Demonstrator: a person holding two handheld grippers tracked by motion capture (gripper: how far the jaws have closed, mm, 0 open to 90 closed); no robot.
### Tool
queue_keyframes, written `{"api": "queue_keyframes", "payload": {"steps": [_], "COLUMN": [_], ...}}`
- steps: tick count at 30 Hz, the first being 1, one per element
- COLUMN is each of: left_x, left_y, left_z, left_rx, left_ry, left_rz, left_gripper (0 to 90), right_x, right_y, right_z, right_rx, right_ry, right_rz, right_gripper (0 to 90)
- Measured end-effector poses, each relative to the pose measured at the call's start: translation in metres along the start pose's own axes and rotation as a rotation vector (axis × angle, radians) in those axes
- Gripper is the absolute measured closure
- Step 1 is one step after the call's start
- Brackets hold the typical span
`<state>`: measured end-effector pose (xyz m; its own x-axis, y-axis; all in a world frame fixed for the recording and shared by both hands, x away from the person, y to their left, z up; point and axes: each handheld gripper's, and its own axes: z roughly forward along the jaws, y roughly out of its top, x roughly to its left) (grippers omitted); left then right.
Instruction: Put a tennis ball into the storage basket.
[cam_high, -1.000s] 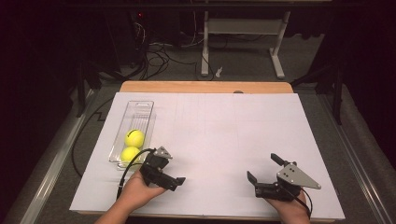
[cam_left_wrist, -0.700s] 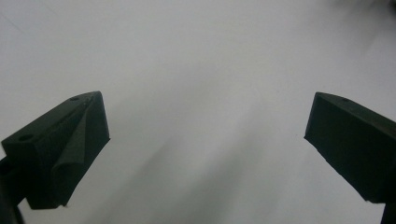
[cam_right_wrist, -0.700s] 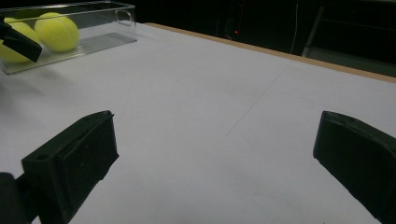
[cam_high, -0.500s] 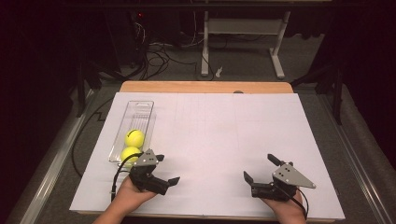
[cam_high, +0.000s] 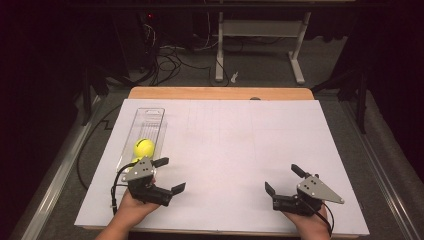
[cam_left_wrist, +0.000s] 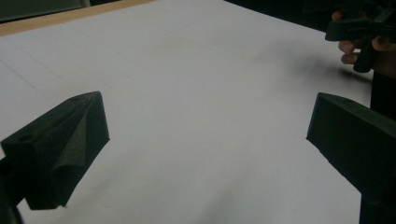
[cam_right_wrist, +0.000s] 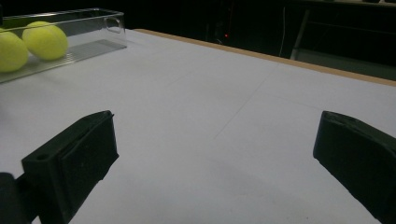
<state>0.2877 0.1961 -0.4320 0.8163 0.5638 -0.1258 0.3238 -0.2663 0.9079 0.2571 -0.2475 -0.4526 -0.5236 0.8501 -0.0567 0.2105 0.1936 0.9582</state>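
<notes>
Yellow tennis balls (cam_high: 143, 147) are seen resting in a clear tray (cam_high: 150, 116), both empty grippers (cam_high: 169, 175) (cam_high: 283, 179) held wide apart nearby; seemingly a pause, with a reach to the tray judged necessary next.

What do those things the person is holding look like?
Each hand holds a black tool with two chunky, wedge-shaped jaws. The left tool and the right tool each carry a grey three-cornered plate with small dark dots on top. A thin black cable loops from the left one, and another trails from the right. No sleeves show.
</notes>
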Motion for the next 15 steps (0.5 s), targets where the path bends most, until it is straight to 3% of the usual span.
{"api": "queue_keyframes", "payload": {"steps": [8,15], "left_x": [0.016,0.023], "left_y": [-0.004,-0.008], "left_z": [-0.022,-0.033], "left_rx": [-0.047,-0.077], "left_ry": [0.064,0.076], "left_rz": [-0.06,-0.089], "left_gripper": [0.1,0.1], "right_x": [-0.005,-0.007], "right_y": [0.001,0.002], "right_z": [-0.005,-0.008], "right_rx": [-0.028,-0.06], "right_ry": [-0.01,-0.002], "right_rz": [0.012,0.023], "right_gripper": [0.1,0.1]}}
